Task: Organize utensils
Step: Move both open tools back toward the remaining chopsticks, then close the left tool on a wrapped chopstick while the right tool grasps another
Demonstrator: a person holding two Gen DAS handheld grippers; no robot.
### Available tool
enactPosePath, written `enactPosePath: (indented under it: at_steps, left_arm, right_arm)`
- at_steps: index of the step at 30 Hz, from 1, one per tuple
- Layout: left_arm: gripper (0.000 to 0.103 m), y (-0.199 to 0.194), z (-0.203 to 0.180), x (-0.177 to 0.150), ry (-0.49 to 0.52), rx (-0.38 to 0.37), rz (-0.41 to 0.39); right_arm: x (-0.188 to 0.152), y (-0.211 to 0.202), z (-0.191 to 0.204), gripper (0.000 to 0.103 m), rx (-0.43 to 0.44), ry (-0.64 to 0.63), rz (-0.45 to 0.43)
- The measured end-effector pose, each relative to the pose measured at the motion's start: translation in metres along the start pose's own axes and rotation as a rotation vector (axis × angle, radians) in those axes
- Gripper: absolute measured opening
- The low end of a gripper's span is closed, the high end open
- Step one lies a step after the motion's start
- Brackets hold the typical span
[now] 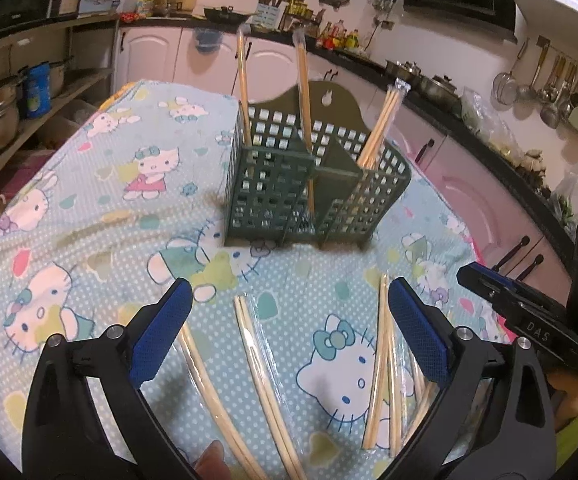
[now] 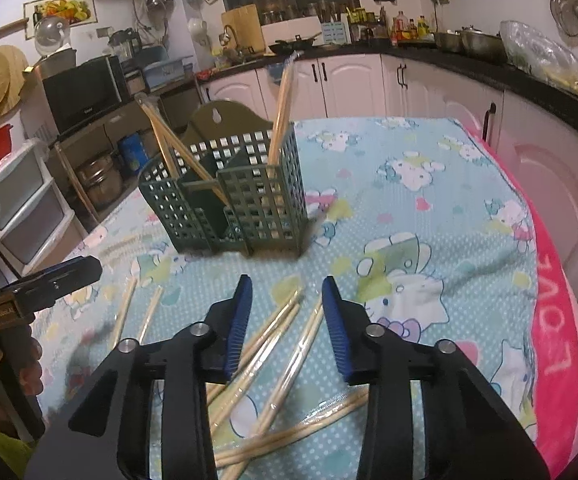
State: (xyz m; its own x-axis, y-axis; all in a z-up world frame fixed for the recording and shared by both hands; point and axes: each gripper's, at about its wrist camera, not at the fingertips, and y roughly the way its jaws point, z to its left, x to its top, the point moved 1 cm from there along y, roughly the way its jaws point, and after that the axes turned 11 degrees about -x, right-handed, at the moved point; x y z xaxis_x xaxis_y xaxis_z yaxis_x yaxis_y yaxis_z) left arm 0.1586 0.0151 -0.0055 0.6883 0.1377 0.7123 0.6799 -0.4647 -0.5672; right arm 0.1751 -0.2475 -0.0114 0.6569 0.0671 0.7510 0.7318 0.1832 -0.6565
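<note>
Both my grippers tilt downward over wrapped chopsticks (image 2: 285, 344): left gripper (image 1: 289, 304) wide open, right gripper (image 2: 287, 296) half-open; neither grips anything.

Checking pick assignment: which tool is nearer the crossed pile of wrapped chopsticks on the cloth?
Right. The right tool hangs directly over the crossed pile, jaws open around it. The left tool sits to the pile's left, over two separate pairs.
</note>
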Motion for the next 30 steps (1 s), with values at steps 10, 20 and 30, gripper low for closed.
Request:
enactPosePath:
  at_steps: [10, 20, 30]
  left_arm:
    - [0.06, 0.028, 0.007, -0.02, -0.032, -0.003, 0.086]
    - [0.042, 0.049, 0.026, -0.032, -0.096, 0.005, 0.152]
    - [0.041, 0.06, 0.034, -0.029, -0.112, 0.017, 0.169]
  right_arm:
    - [-0.015, 0.02, -0.005, 0.024, -0.007, -0.011, 0.062]
    - [-0.016, 0.057, -0.009, 0.02, -0.044, -0.028, 0.166]
    - [-0.01, 0.095, -0.007, 0.017, -0.072, -0.062, 0.232]
